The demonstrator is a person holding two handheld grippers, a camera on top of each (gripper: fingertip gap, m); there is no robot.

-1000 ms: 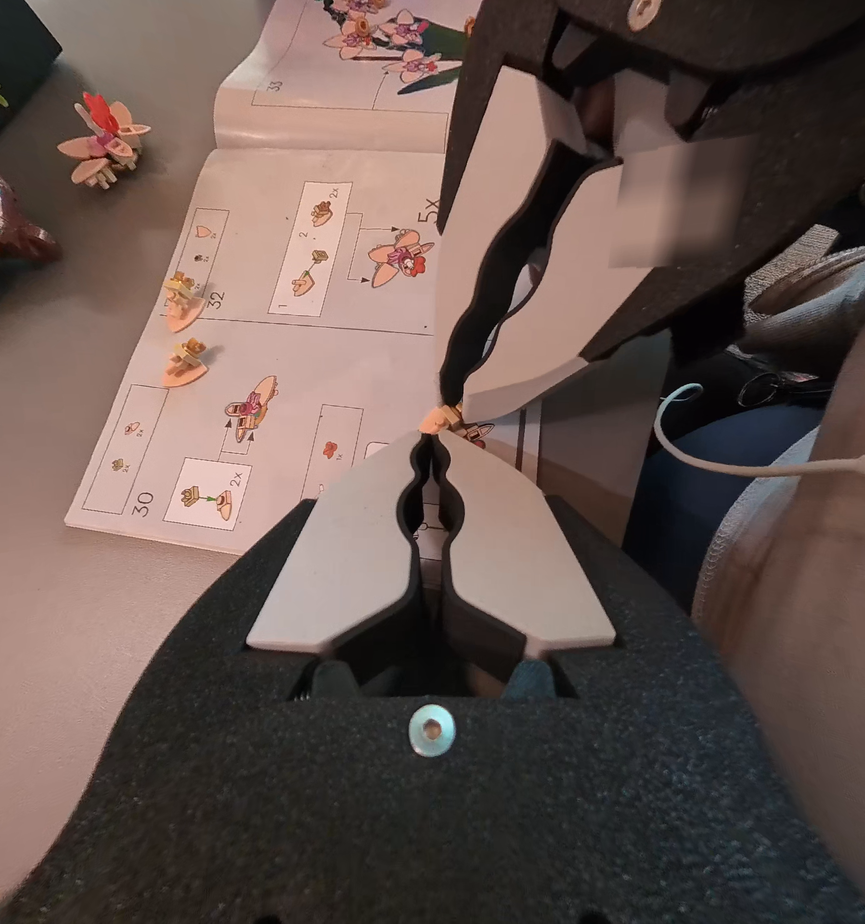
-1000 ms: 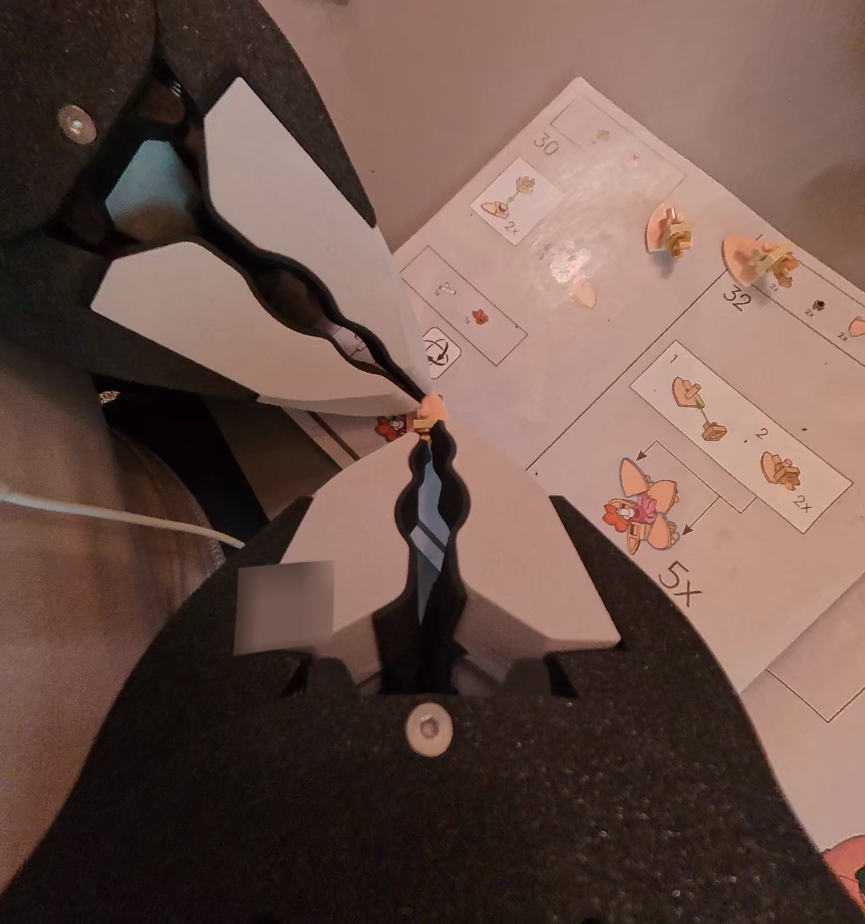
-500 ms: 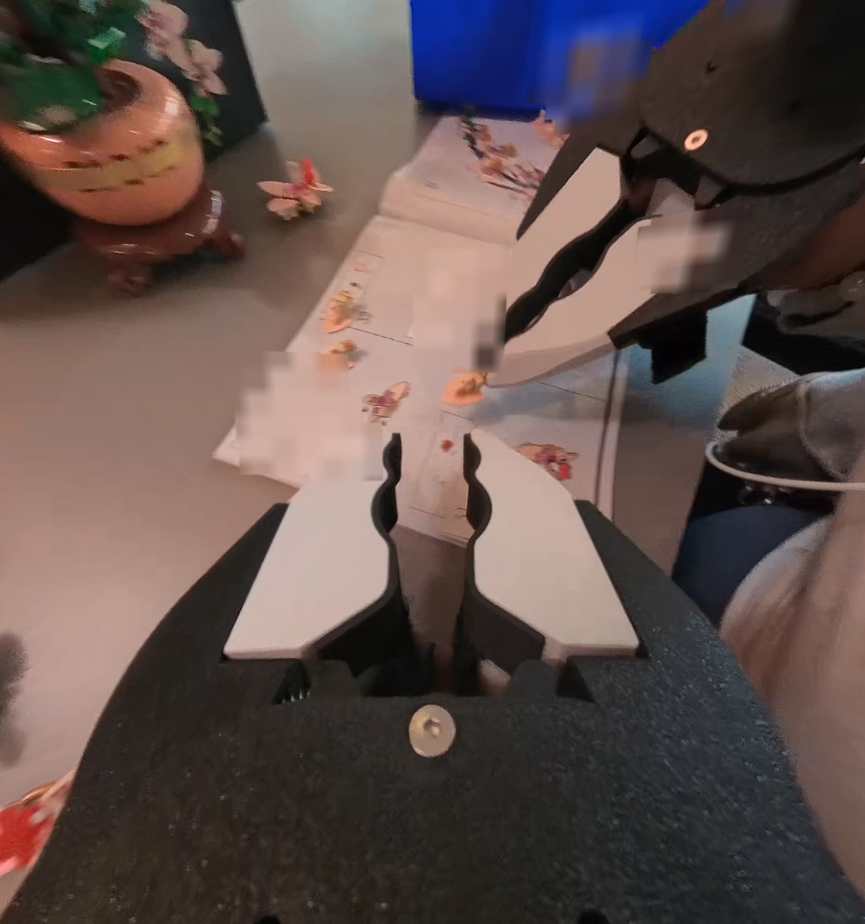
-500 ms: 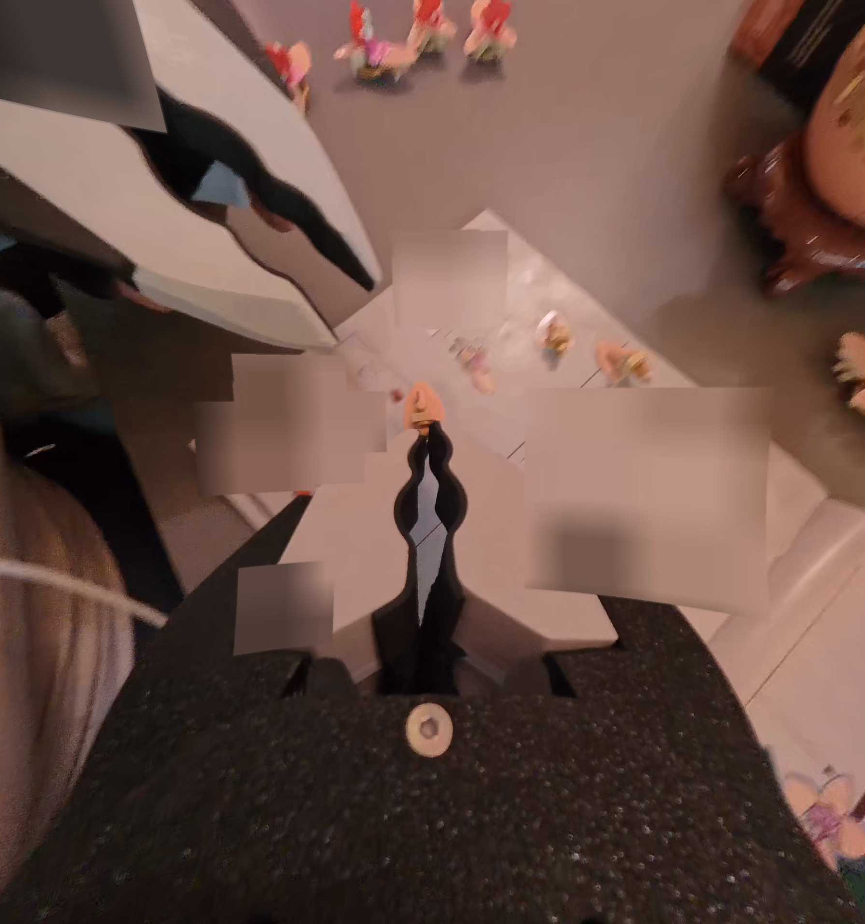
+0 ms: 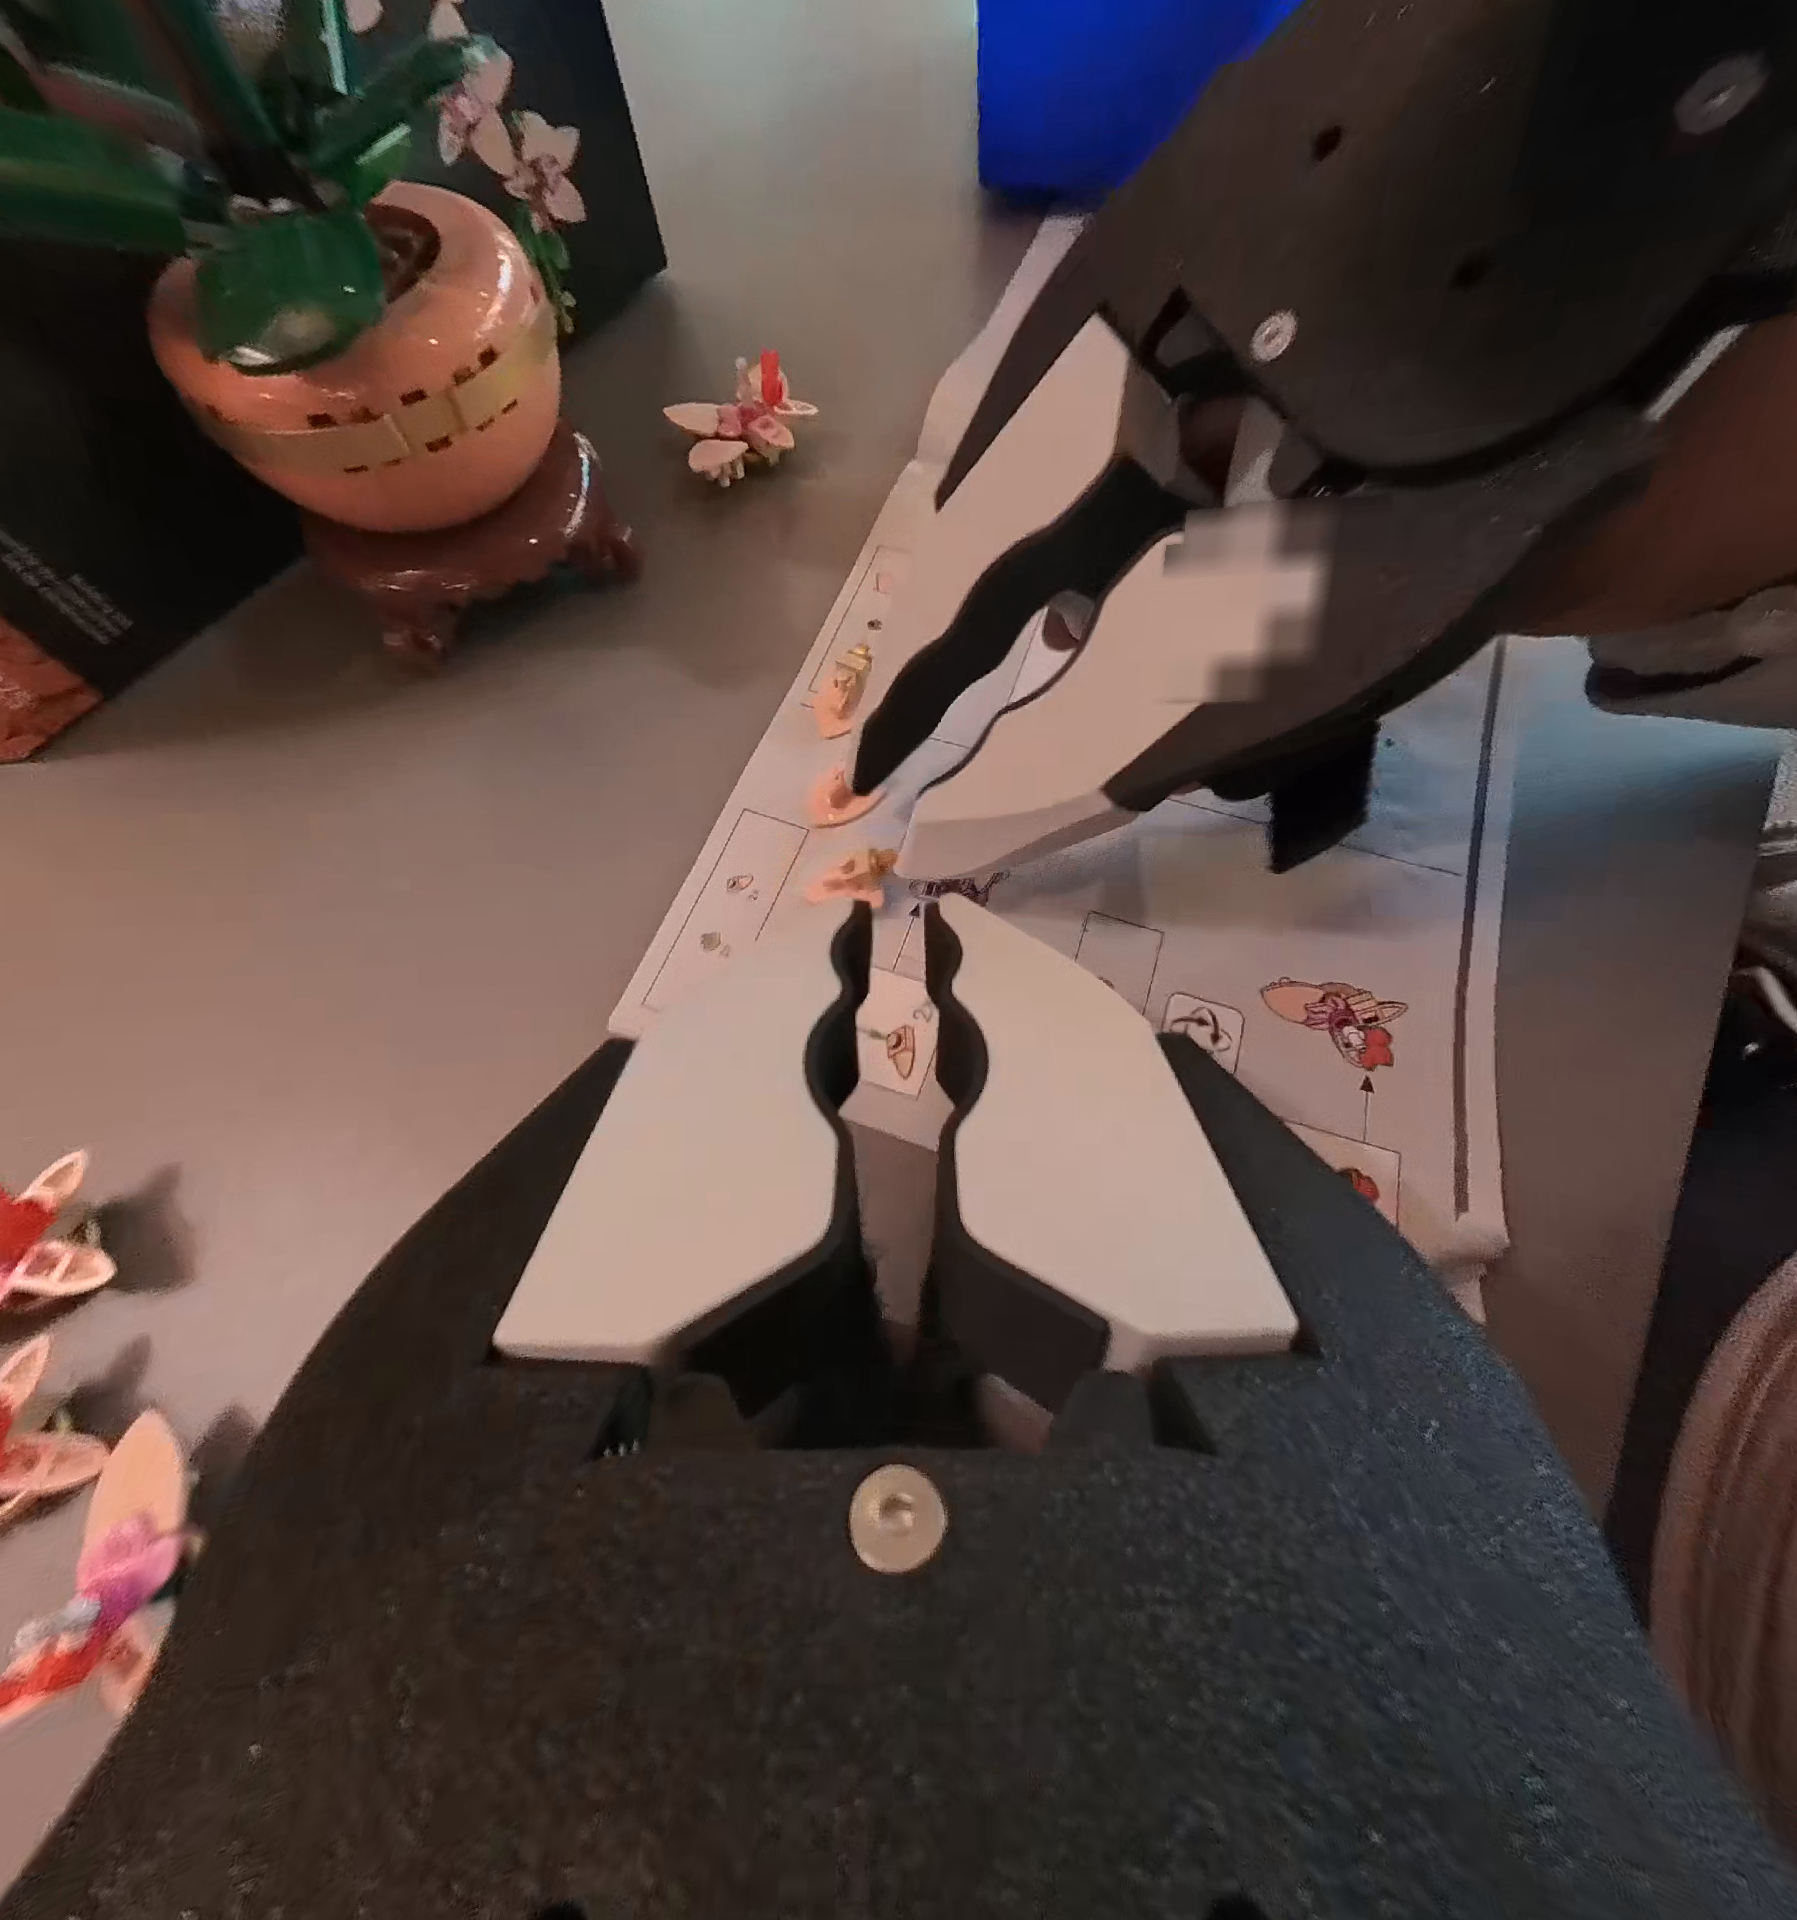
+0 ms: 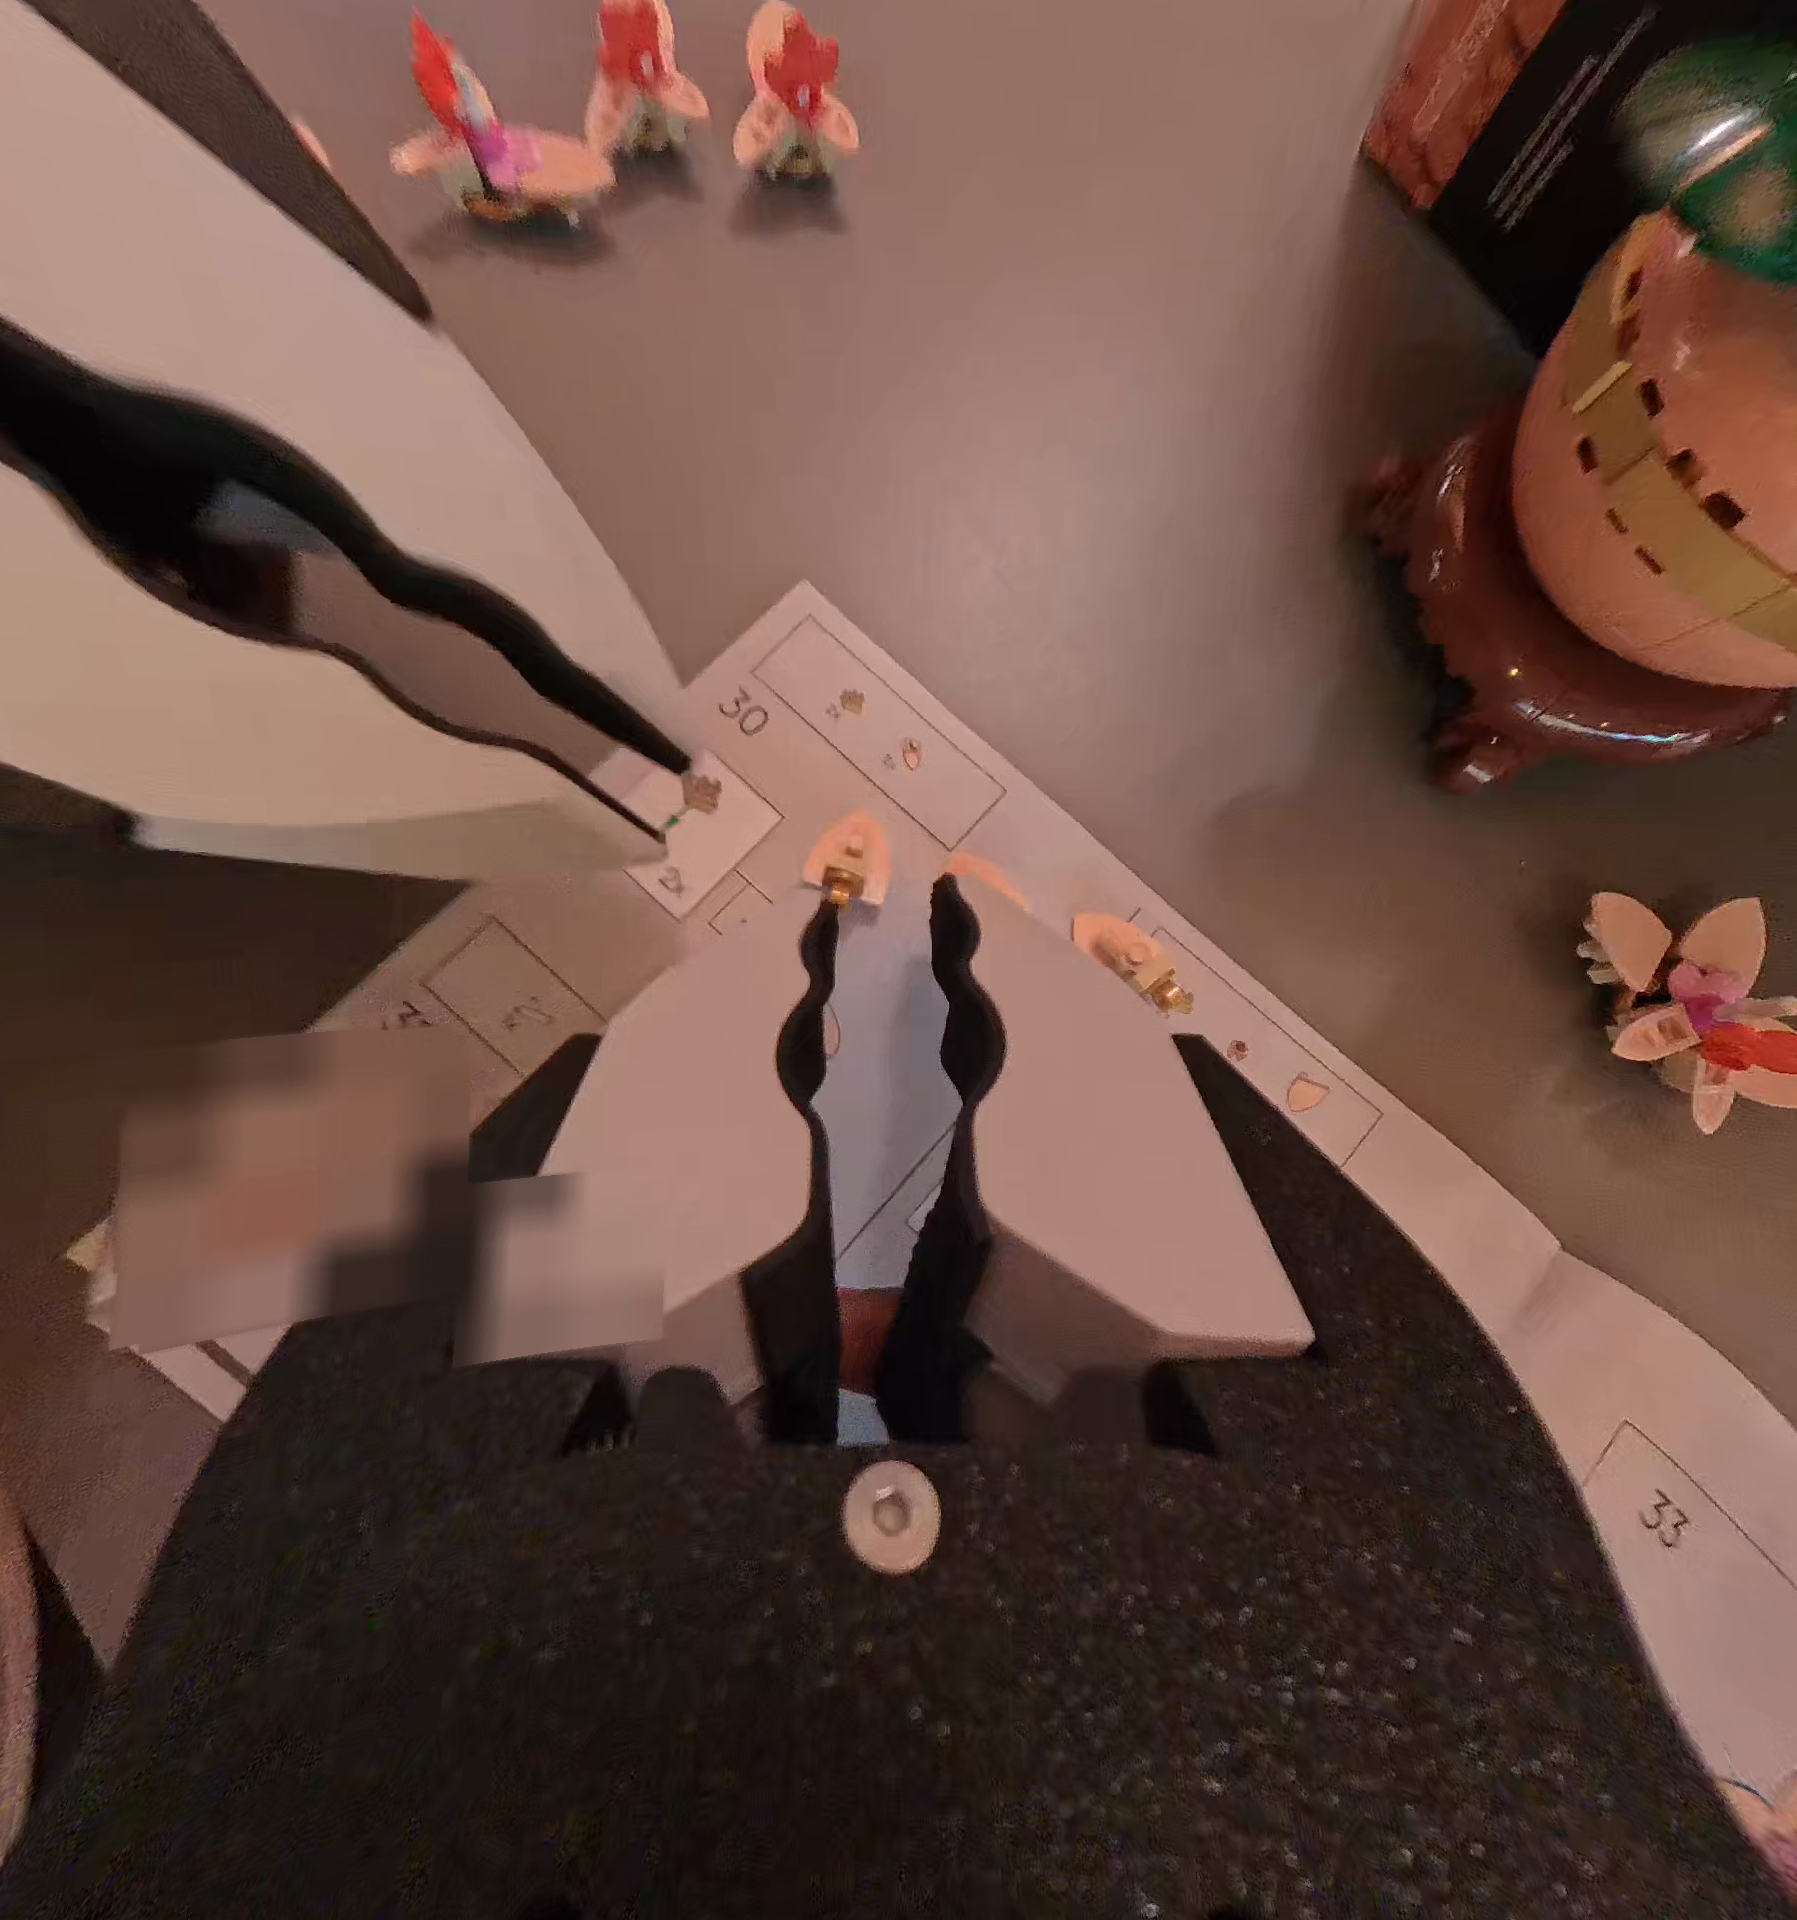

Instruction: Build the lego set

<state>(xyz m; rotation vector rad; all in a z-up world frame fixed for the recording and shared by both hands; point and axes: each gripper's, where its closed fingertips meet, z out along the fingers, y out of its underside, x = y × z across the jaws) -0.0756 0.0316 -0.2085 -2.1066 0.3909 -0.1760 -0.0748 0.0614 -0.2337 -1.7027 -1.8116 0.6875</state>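
With both grippers hovering over the instruction booklet [image 6: 1164,831], neither holds a piece.
Right gripper [image 6: 881,899] fingers narrowly parted, tips down on the page; one petal piece [image 6: 850,850] just at 11 o'clock of its tips, a second [image 6: 987,878] at 1 o'clock, maybe touching the right fingertip, blurred. Left gripper [image 5: 892,920] narrowly parted too, empty. Third petal piece [image 6: 1128,954] at 2 o'clock. Finished flowers [image 6: 624,114] at 12 o'clock, potted plant model [image 6: 1683,499] at 2 o'clock on the grey table [image 6: 1029,395].

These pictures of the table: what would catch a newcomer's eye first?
A pink lego flower pot with green leaves stands at the far left. Nearer, the open left gripper and right gripper meet over an instruction booklet, where three small petal pieces lie.
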